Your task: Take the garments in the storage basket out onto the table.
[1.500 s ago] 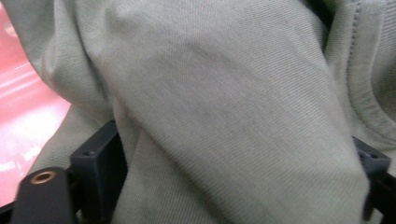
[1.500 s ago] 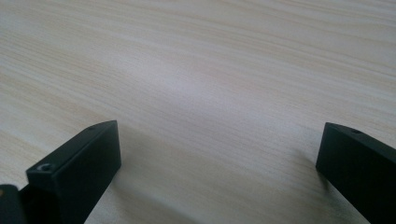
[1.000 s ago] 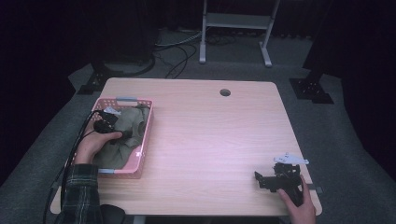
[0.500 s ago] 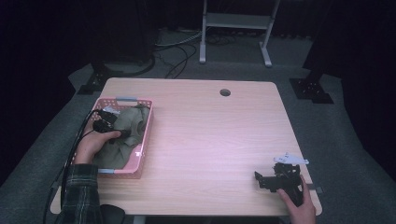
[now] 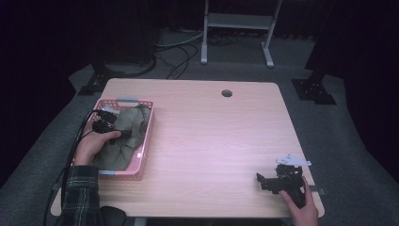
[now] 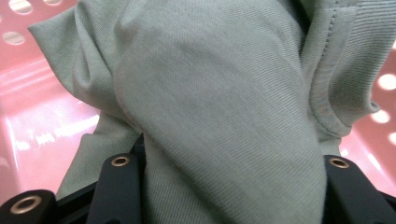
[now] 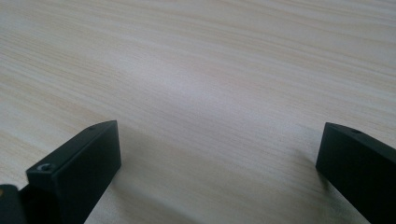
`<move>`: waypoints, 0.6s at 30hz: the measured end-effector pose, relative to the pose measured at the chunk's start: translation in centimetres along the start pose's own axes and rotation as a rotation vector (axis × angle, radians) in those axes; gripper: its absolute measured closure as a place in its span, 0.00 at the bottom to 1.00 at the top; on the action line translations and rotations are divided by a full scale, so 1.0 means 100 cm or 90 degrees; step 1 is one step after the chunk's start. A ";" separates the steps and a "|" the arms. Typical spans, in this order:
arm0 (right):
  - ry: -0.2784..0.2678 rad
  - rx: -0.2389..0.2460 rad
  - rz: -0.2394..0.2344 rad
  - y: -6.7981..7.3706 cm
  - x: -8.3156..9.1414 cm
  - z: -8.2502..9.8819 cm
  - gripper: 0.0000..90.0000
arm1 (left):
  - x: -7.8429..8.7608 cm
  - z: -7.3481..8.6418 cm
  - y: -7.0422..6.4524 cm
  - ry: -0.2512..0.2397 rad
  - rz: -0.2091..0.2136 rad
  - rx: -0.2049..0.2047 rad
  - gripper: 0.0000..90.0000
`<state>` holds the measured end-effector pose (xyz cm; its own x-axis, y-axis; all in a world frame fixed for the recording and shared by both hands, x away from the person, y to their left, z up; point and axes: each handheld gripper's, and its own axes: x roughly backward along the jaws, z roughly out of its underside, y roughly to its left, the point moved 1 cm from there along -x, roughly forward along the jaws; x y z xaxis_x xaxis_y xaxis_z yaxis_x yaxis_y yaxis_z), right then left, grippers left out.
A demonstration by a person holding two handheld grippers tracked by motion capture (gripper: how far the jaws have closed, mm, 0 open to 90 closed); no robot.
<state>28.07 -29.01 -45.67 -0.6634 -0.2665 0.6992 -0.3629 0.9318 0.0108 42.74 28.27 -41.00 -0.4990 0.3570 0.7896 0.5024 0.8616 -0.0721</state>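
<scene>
Table: a pale wood-grain table [image 5: 211,136] with a round cable hole [image 5: 227,93] near its far edge; the right gripper view looks low across its bare surface.
Basket: a pink perforated plastic basket [image 5: 145,141] stands at the table's left side, its long axis running from near to far, with a grey handle at its far end.
Cloth: a grey-green knit garment [image 5: 126,136] lies crumpled inside the basket and covers most of its floor; in the left gripper view a thick fold of it, with a stitched hem at the right, rises between the two black jaws against the pink basket wall.
Left arm: a forearm in a plaid sleeve [image 5: 81,195] comes in from the bottom left and reaches forward over the basket's near end; the left hand [image 5: 91,146] is wrapped over the gripper body, its cable looping off the left table edge.
Left gripper: the left gripper [image 5: 123,133] is down in the basket; its jaws stand wide, with the fold of garment bulging between them; whether they pinch it I cannot tell.
Right hand: the right hand [image 5: 301,209] rests at the table's near right corner, well apart from the basket, gripping the handle from behind.
Right gripper: the right gripper [image 5: 261,181] sits low on the table and points left, a grey three-cornered plate on top; its jaws are spread wide and released, with bare wood between them.
</scene>
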 end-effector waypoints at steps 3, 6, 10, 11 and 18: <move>0.000 0.000 0.000 0.000 0.000 0.000 0.00 | 0.004 -0.002 -0.001 -0.008 0.005 0.003 0.52; 0.000 0.000 0.000 0.000 0.000 0.000 0.00 | 0.008 -0.003 -0.002 -0.019 0.008 0.008 0.52; 0.000 0.000 0.000 0.000 0.000 0.000 0.00 | 0.012 -0.005 -0.002 -0.027 0.007 0.017 0.52; 0.000 0.000 0.000 0.000 0.000 0.000 0.00 | 0.013 -0.005 -0.001 -0.029 0.006 0.017 0.52; 0.000 0.000 0.000 0.000 0.000 0.000 0.00 | 0.023 -0.008 -0.002 -0.056 0.004 0.026 0.52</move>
<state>28.07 -29.00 -45.67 -0.6634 -0.2666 0.6992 -0.3628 0.9318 0.0111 42.07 28.65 -38.71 -0.5571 0.3919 0.7322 0.4778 0.8724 -0.1033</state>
